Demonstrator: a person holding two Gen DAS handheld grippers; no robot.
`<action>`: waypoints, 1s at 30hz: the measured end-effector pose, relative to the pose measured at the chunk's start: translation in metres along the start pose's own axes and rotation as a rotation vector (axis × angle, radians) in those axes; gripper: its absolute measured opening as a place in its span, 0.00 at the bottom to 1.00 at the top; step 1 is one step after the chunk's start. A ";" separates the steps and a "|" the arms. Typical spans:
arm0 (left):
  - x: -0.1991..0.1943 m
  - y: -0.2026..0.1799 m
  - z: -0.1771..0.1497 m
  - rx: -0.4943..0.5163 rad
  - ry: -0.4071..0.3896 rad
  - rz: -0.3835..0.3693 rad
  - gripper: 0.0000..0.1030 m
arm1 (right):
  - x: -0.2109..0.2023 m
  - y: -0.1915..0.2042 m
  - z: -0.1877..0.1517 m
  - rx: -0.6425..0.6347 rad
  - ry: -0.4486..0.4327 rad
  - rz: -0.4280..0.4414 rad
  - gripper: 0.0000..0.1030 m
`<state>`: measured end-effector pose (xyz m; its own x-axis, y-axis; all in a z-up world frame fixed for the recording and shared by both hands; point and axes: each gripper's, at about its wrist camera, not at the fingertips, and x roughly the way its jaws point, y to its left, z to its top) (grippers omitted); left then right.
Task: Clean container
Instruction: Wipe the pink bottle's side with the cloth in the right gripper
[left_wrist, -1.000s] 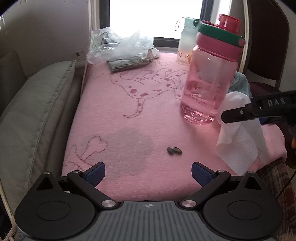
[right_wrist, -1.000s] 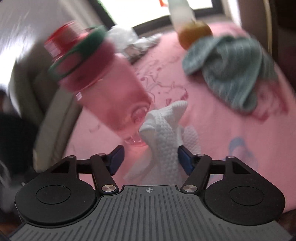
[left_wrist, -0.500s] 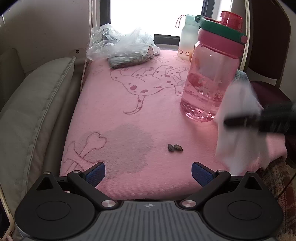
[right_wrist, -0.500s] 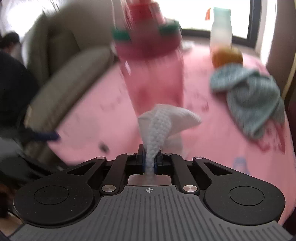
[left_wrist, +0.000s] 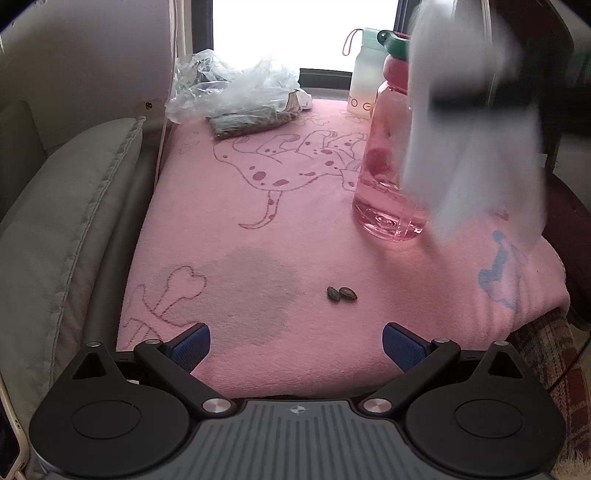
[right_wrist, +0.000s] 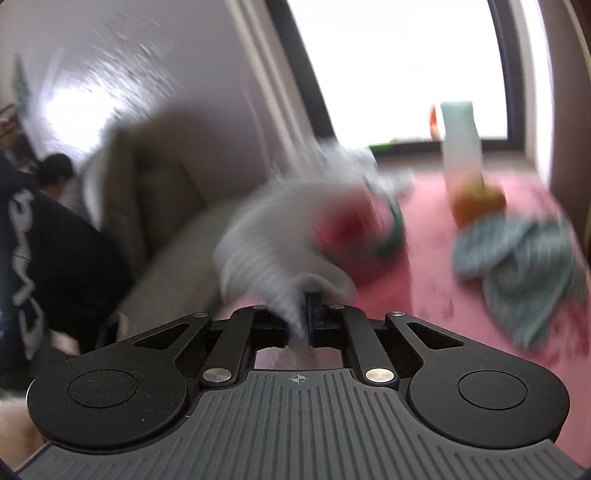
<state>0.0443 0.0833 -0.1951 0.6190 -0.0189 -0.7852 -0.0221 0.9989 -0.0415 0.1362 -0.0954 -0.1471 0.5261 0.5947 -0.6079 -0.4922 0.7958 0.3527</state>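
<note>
1. The pink bottle (left_wrist: 384, 173) is see-through and stands upright on the pink blanket (left_wrist: 280, 206), toward its right side. It has a pink collar and a green lid; much of its upper part is hidden by cloth.
2. In the right wrist view the bottle top (right_wrist: 354, 236) shows only as a red and green smear just past the cloth.
3. The right gripper (right_wrist: 301, 321) has its jaws pressed together on a white cloth (right_wrist: 280, 240). The cloth bunches out ahead of them, blurred.
4. From the left wrist view the same white cloth (left_wrist: 472, 147) hangs in front of the bottle's right side and top; whether it touches cannot be told.
5. The left gripper (left_wrist: 295, 347) has its jaws spread wide, holding nothing, above the blanket's near edge.
6. Two dark seeds (left_wrist: 341, 294) lie on the blanket, beside a damp grey patch (left_wrist: 255, 291).
</note>
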 end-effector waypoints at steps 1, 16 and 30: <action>0.000 0.001 0.000 -0.004 0.000 0.004 0.97 | 0.009 -0.007 -0.007 0.030 0.036 -0.020 0.09; 0.001 -0.002 -0.001 0.012 0.009 0.012 0.97 | 0.014 -0.032 -0.003 0.404 0.066 0.166 0.10; -0.003 -0.017 0.002 0.072 -0.012 0.000 0.97 | 0.000 -0.063 -0.017 0.384 0.042 0.068 0.17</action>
<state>0.0448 0.0661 -0.1910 0.6283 -0.0188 -0.7778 0.0338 0.9994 0.0031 0.1555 -0.1477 -0.1811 0.4681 0.6489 -0.5998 -0.2256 0.7440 0.6289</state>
